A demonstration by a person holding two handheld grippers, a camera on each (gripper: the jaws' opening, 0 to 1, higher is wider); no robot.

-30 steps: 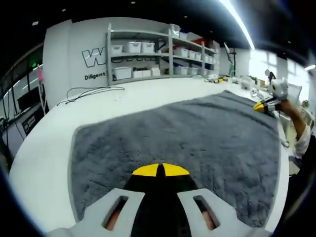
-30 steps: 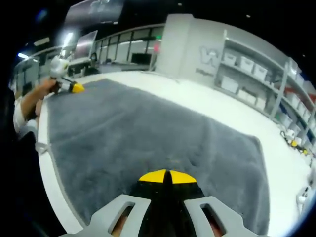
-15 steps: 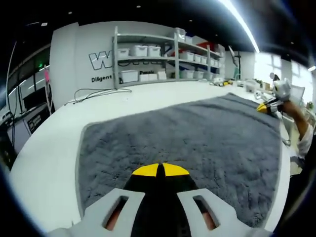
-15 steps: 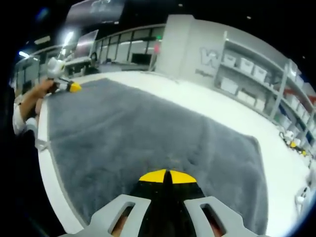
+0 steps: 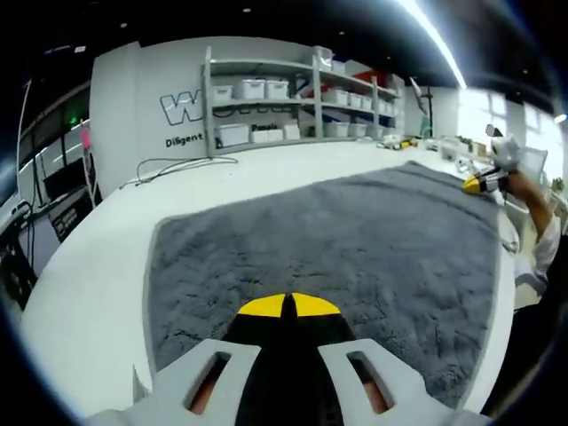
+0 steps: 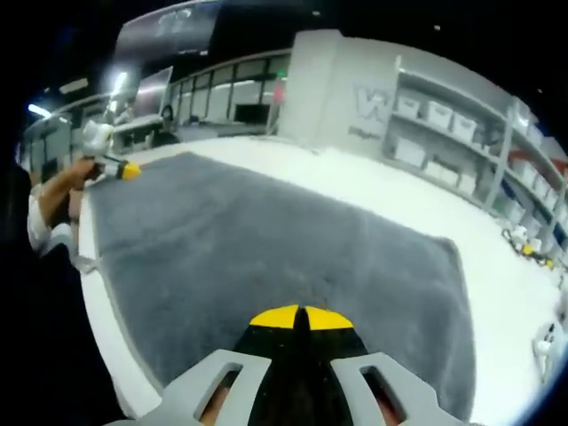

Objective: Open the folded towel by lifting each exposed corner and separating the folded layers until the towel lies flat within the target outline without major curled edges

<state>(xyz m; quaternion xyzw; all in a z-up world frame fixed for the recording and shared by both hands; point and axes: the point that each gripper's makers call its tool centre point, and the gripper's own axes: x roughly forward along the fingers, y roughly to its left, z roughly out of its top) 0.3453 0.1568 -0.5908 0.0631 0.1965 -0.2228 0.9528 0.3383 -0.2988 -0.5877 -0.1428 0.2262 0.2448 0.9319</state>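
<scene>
The grey plush towel [image 5: 355, 240] is spread across the white counter [image 5: 89, 266], its long axis running between the grippers. The left gripper [image 5: 288, 306] and right gripper [image 6: 303, 318] are held at opposite ends, jaws closed; whether cloth is pinched cannot be told.

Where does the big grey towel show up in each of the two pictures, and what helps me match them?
Left gripper view: the grey towel spreads across the white table, from centre to the right, past the left gripper.
Right gripper view: the towel covers the centre and left, past the right gripper.
Shared landmark: the shelving with white bins against the lettered wall.
</scene>
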